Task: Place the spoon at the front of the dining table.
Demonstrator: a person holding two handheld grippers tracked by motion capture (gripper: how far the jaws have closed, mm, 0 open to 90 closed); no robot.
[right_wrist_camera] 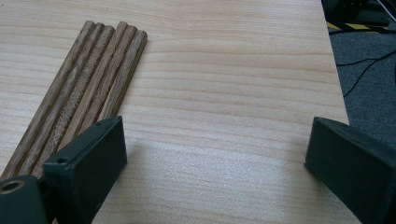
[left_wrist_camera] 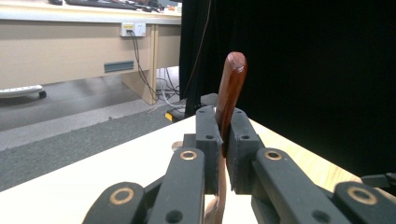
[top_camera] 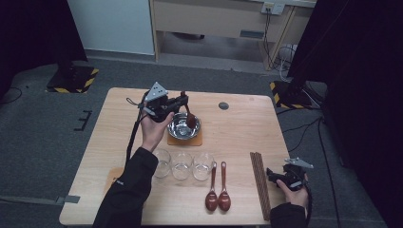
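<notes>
Jaws of the left gripper (top_camera: pixel 182 102) are clamped on a wooden spoon (left_wrist_camera: pixel 229 91), its handle upright and its bowl dipping into the steel bowl (top_camera: pixel 178 131) on an orange mat (top_camera: pixel 184 140). Near the table's (top_camera: pixel 237 123) right edge, the right gripper (top_camera: pixel 274 175) rests spread wide and empty, just beside the chopsticks (right_wrist_camera: pixel 88 88). 3 glasses (top_camera: pixel 182 165) and 2 more spoons (top_camera: pixel 217 194) lie nearby.
</notes>
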